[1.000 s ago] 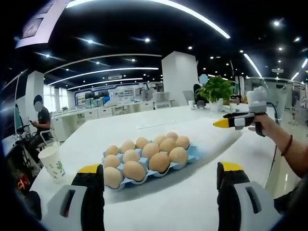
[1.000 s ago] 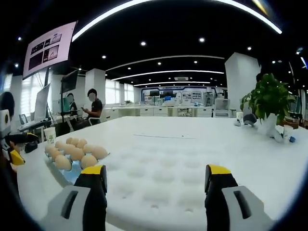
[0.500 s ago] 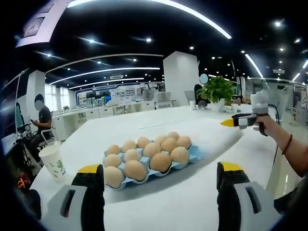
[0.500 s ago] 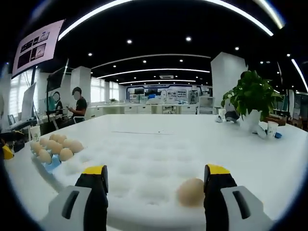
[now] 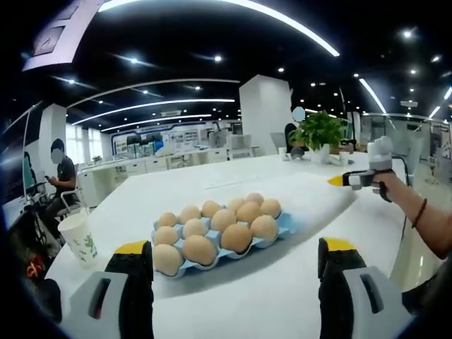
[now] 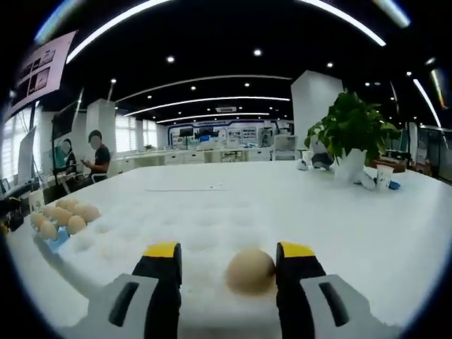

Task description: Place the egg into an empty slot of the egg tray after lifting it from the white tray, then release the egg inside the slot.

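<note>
Here, in the right gripper view, the right gripper (image 6: 226,265) is straddling the egg (image 6: 250,270) on the white tray (image 6: 212,233), jaws open and not gripping; the egg's long axis is lying roughly sideways. In the left gripper view, the left gripper (image 5: 236,265) is hovering wide open, holding nothing; beyond it the egg tray (image 5: 219,244) is sitting on the table (image 5: 268,296).

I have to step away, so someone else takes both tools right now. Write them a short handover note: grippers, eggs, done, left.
Right hand-held gripper: open, jaws either side of the tan egg on the white dimpled tray, not yet closed.
Left hand-held gripper: open, empty, facing the blue egg tray, which holds rows of brown eggs.
Done: approach to the egg.
Left: grip, lift, find an empty slot (none clearly visible from here), place, release.
</note>
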Tool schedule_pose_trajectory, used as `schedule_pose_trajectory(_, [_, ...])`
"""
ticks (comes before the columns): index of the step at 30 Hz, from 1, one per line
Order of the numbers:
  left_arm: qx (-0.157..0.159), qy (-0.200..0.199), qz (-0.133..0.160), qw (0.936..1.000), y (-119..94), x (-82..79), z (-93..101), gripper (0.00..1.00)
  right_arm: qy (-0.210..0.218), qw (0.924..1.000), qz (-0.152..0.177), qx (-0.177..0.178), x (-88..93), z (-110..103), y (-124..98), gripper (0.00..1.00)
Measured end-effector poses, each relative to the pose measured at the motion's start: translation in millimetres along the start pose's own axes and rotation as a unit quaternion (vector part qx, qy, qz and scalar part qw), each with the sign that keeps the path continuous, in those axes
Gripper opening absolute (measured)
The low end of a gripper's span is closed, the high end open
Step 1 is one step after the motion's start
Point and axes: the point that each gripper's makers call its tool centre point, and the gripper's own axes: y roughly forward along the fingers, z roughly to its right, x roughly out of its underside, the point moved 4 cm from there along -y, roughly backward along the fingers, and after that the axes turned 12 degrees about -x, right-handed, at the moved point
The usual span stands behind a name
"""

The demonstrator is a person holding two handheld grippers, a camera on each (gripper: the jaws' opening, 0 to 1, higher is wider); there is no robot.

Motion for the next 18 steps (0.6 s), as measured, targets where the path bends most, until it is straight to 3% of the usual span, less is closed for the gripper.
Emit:
schedule_pose_trajectory(4, [-0.001, 0.002, 0.0, 1.0, 0.0, -0.5, 0.0, 0.99, -0.004, 0.9999, -0.006, 0.01, 6.2, 7.8, -2.8, 0.35])
schedule_pose_trajectory(18, [-0.006, 0.004, 0.002, 1.0, -3.7, -1.1, -3.6, 0.99, -0.007, 0.9998, -0.019, 0.008, 6.1, 8.1, -2.7, 0.29])
